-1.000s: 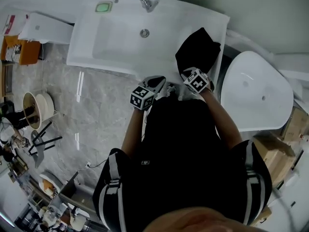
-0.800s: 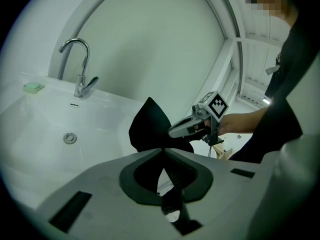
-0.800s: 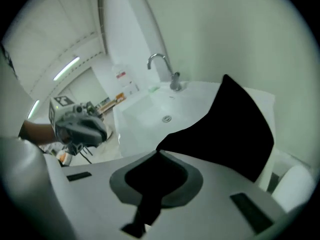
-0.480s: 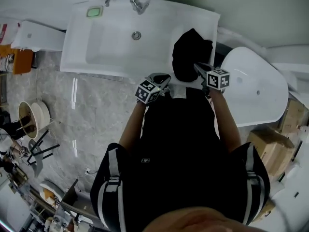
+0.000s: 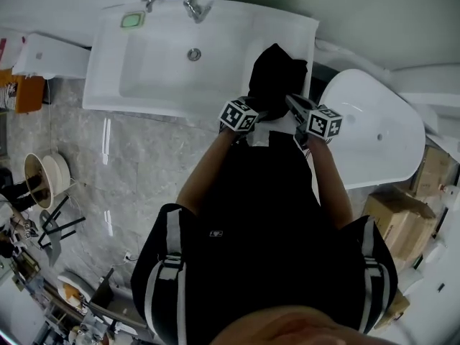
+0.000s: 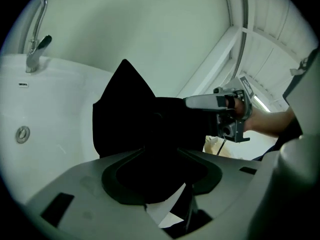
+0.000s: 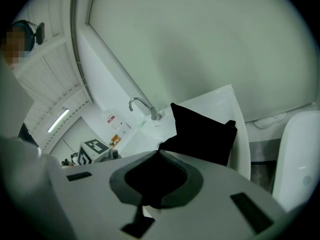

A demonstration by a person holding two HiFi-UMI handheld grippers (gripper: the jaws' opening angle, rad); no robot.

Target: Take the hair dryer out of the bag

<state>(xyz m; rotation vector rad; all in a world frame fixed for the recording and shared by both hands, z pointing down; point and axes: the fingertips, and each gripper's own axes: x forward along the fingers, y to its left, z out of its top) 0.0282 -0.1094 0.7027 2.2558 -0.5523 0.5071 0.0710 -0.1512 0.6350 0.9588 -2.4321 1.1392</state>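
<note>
**Item 1. Black soft fabric bag** [image 5: 277, 77]: is lying on the rim of the white rectangular sink [image 5: 144, 85], at the basin's 3 o'clock. In the head view its peaked top is pointing toward 12 o'clock. The hair dryer is not showing in any view. Nothing is sticking out of the bag, so it is judged to be sitting inside.

**Item 2. Right gripper** [image 5: 293, 103]: is reaching in from the bag's 4 o'clock. Its jaws are pressing together and pinching a fold of the black fabric at the near edge, which is anchoring the bag on the sink rim.

**Item 3. Left gripper** [image 6: 160, 150]: is arriving at the bag's 7 o'clock. Its jaws have just been opening and are standing spread. Black fabric is filling the gap between them, but the pads are not seen pressing on it.

**Item 4. Step in hand:** judged to be the opening stage. One gripper is holding the bag steady while the other is lining up on it. Removal of the hair dryer is not yet under way.

**Item 5. Next move, as a judgement:** the left jaws are needing either the opposite lip of the bag, to pull the mouth apart, or the hair dryer's body through the mouth. The mouth itself is not making itself out against the dark cloth, so the jaws must find it first.

**Item 6. Risk:** the loose fabric is likely to bunch and come along with the jaws, so the right grip is needing to hold firm.
</note>
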